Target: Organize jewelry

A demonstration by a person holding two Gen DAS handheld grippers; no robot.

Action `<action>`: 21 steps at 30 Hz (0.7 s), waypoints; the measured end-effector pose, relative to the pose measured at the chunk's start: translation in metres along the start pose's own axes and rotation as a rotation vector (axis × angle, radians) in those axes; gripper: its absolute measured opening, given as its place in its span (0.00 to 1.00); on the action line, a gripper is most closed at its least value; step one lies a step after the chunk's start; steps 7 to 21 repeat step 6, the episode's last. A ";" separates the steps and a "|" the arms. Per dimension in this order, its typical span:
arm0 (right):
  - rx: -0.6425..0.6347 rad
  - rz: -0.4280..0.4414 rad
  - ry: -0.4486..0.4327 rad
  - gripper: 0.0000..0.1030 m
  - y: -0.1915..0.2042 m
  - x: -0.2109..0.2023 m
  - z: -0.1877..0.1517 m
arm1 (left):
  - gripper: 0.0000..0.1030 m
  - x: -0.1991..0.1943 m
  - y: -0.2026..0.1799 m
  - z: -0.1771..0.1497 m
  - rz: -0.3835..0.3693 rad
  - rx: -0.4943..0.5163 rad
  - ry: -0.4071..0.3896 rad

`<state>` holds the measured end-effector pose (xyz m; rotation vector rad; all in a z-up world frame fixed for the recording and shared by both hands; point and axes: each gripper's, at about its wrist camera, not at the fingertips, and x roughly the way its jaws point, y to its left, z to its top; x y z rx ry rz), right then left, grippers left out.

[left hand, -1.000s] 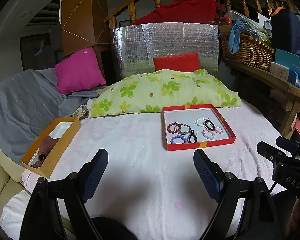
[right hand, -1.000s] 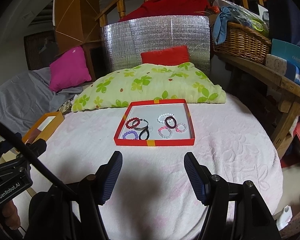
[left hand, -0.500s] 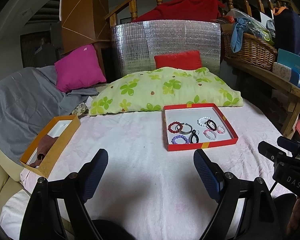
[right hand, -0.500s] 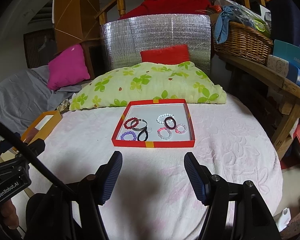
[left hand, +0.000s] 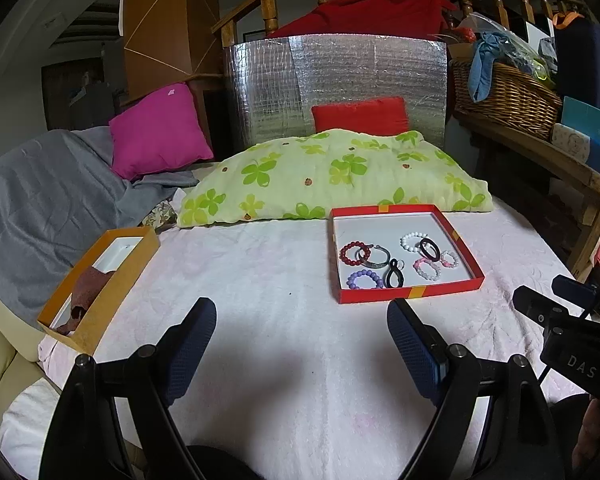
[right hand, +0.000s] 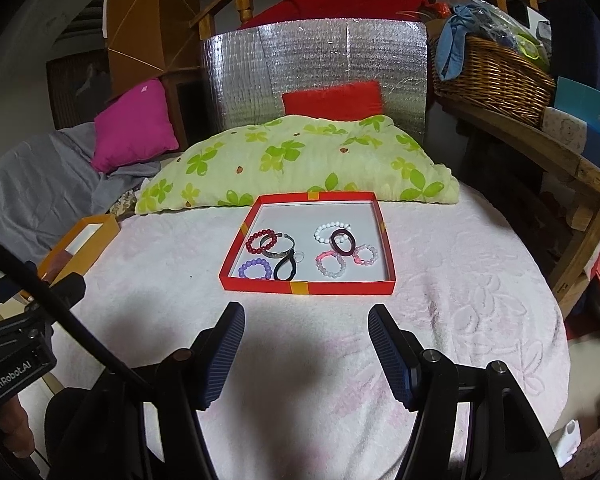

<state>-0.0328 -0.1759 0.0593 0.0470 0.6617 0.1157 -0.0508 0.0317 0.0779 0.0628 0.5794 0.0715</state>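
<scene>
A red tray (right hand: pixel 306 288) (left hand: pixel 408 294) sits on the white blanket and holds several bracelets and hair ties: a red bead bracelet (right hand: pixel 258 241), a silver bangle (right hand: pixel 278 246), a purple bead bracelet (right hand: pixel 254 269), a black hair tie (right hand: pixel 286 268), a white bead bracelet (right hand: pixel 328 232). An orange box (left hand: pixel 96 280) (right hand: pixel 80 240) with a brown cloth inside lies at the left. My left gripper (left hand: pixel 302 334) is open and empty, short of the tray and left of it. My right gripper (right hand: pixel 306 338) is open and empty, just in front of the tray.
A green floral pillow (left hand: pixel 332 176) lies behind the tray, with a red cushion (left hand: pixel 360 118) and silver foil panel (left hand: pixel 336 80) behind. A pink cushion (left hand: pixel 160 132) and grey blanket (left hand: pixel 40 192) are left. A wooden bench with a wicker basket (right hand: pixel 496 76) stands right.
Both grippers have moved slightly forward toward the tray; the tray looks a little nearer in the right wrist view. Both stay open and empty.
</scene>
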 end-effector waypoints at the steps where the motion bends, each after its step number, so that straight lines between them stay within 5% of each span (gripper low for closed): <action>1: -0.001 0.000 0.002 0.66 0.000 0.002 0.001 | 0.85 0.001 0.000 0.000 0.003 0.000 -0.002; 21: -0.006 -0.005 0.012 0.66 -0.008 0.014 0.006 | 0.85 0.017 -0.002 0.002 -0.003 0.007 0.015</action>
